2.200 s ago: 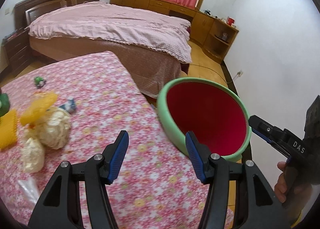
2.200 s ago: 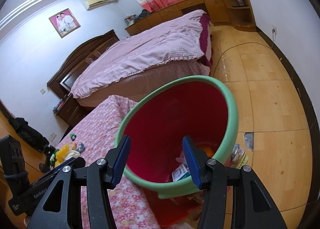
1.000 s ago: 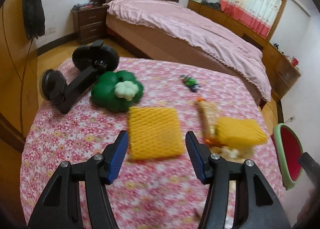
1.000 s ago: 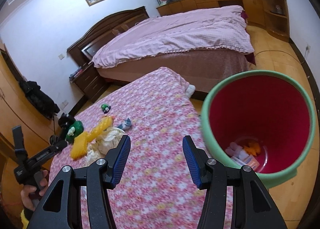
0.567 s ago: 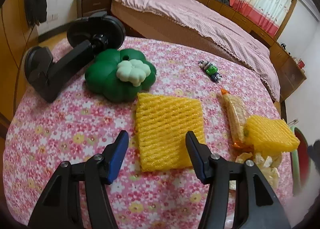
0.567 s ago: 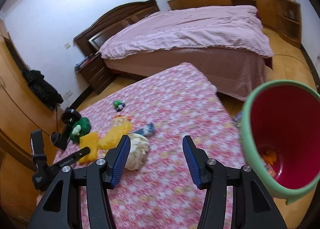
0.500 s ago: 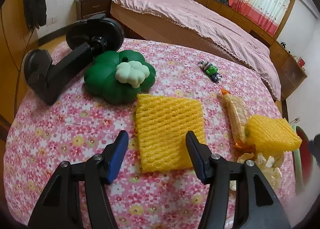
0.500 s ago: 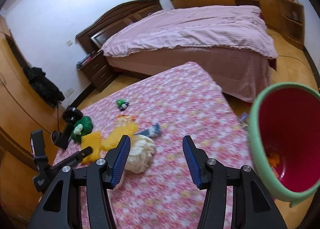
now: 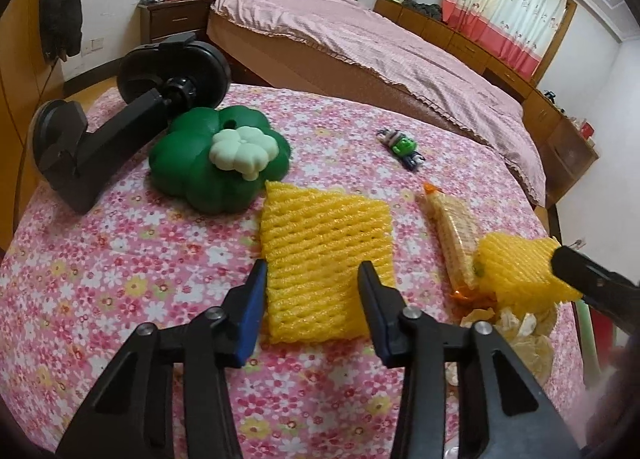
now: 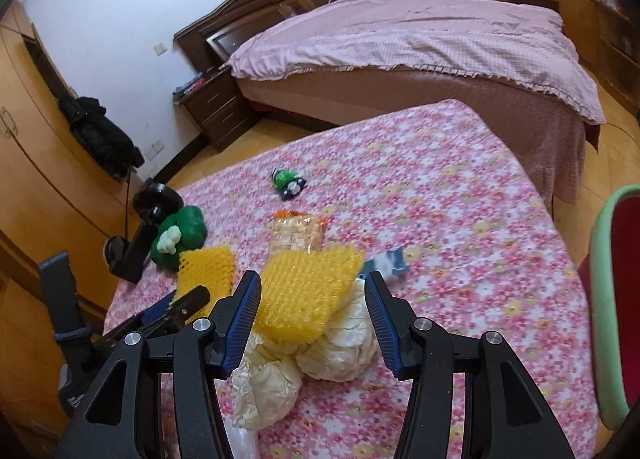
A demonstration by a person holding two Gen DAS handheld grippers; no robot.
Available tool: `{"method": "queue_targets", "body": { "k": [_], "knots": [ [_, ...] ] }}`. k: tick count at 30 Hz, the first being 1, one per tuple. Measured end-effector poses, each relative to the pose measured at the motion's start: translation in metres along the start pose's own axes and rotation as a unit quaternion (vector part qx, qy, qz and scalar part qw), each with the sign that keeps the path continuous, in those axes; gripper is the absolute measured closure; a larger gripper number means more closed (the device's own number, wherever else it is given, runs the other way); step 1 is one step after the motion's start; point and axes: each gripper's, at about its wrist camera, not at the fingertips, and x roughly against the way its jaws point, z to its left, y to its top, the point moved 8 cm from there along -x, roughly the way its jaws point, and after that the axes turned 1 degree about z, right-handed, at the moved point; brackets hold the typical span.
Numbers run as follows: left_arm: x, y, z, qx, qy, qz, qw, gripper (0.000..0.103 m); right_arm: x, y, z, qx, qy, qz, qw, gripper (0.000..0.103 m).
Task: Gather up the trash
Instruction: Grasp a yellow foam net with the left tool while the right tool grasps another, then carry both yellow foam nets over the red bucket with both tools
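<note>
Room: a bedroom with white walls, a dark wooden bed (image 9: 360, 35) under a pink checked cover, a dark nightstand (image 10: 212, 107), low wooden cabinets and pink-and-cream curtains (image 9: 508, 19) at the far wall.
Surface: a table under a pink flower-print cloth (image 9: 120, 259); it stands just at the foot side of the bed.
Flat yellow foam net sleeve (image 9: 324, 259): lies flat on the cloth, roughly square, its slightly longer axis running from the left gripper toward 12 o'clock; the near edge sits between the blue pads.
Left gripper (image 9: 311, 299): jaws closing, the sleeve's near end between them; the pads look just beside its edges, and I cannot tell whether they press on it yet.
Second yellow foam net sleeve (image 10: 308, 291): rests tilted on two crumpled cream paper wads (image 10: 304, 367), its long axis toward 1 o'clock in the right wrist view.
Right gripper (image 10: 312, 315): jaws partly open, closing a little, hovering over that sleeve and the wads, gripping nothing.
Clear cracker packet with orange ends (image 9: 452, 235): long axis from 11 to 5 o'clock, right of the flat sleeve.
Other things: a green clover-shaped cushion (image 9: 208, 163) at 11 o'clock, touching a black clamp mount (image 9: 120, 127); a small green toy figure (image 9: 404, 149) at 1 o'clock.
Green-rimmed red bin (image 10: 612, 299): off the table's right edge.
</note>
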Motion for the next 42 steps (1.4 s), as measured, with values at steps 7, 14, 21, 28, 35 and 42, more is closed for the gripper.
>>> {"method": "queue_targets", "body": {
  "k": [7, 14, 21, 28, 35, 42],
  "knots": [
    [0.000, 0.000, -0.003, 0.011, -0.032, 0.001, 0.9994, 0.075, -0.004, -0.001, 0.000, 0.006, 0.004, -0.007, 1.000, 0.075],
    [0.010, -0.002, -0.008, 0.011, -0.058, -0.007, 0.9982, 0.084, 0.005, 0.003, 0.008, 0.013, 0.017, -0.038, 0.999, 0.091],
    [0.026, -0.001, -0.013, 0.008, -0.071, -0.022, 0.9972, 0.085, 0.033, 0.006, 0.013, 0.007, 0.037, -0.070, 0.997, 0.092],
    [0.057, 0.003, -0.018, 0.000, -0.074, -0.048, 0.9961, 0.085, 0.064, 0.005, 0.011, 0.000, 0.035, -0.098, 0.995, 0.092],
    [0.091, 0.000, -0.023, -0.004, -0.086, -0.063, 0.9943, 0.085, 0.089, -0.006, -0.001, -0.011, 0.026, -0.114, 0.993, 0.092],
    [0.119, -0.008, -0.040, -0.004, -0.103, -0.079, 0.9916, 0.085, 0.101, -0.018, -0.014, -0.030, 0.024, -0.118, 0.992, 0.092]
  ]
}}
